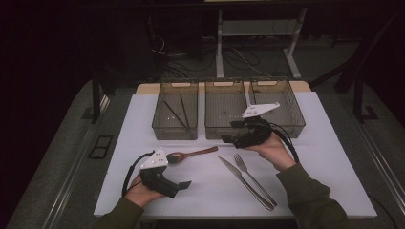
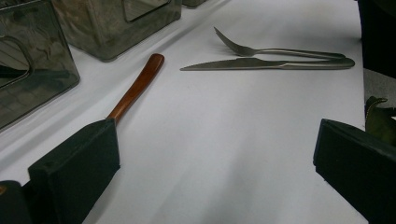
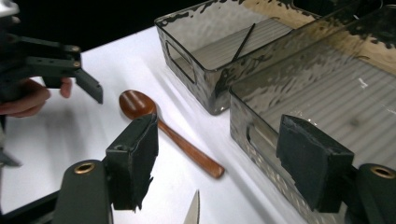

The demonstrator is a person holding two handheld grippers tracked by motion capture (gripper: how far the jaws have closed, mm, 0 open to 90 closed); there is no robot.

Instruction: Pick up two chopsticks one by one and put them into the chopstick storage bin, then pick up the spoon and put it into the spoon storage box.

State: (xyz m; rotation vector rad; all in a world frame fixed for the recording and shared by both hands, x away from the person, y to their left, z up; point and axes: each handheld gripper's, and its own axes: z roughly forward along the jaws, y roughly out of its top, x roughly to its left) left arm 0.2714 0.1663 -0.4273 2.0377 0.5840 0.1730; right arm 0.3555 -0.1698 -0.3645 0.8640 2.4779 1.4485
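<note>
Spoon [image 1: 191, 154] lies lengthwise along tabletop's near-left part — bowl beside left gripper [image 1: 184, 185], spread and empty; right gripper [image 1: 227, 138] spread too.

Dim, soft focus, dark surroundings

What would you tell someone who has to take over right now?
Left tool: open, holding nothing, resting low on the white table beside the wooden spoon.
Right tool: open, holding nothing, at the front edge of the middle bin.
Things: wooden spoon, knife and fork lie on the table in front of the bins. Left bin holds thin dark sticks, likely chopsticks. Right bin contents hard to tell.
Done: sticks are binned.
Left: spoon, knife and fork probably still need sorting into the bins.
</note>
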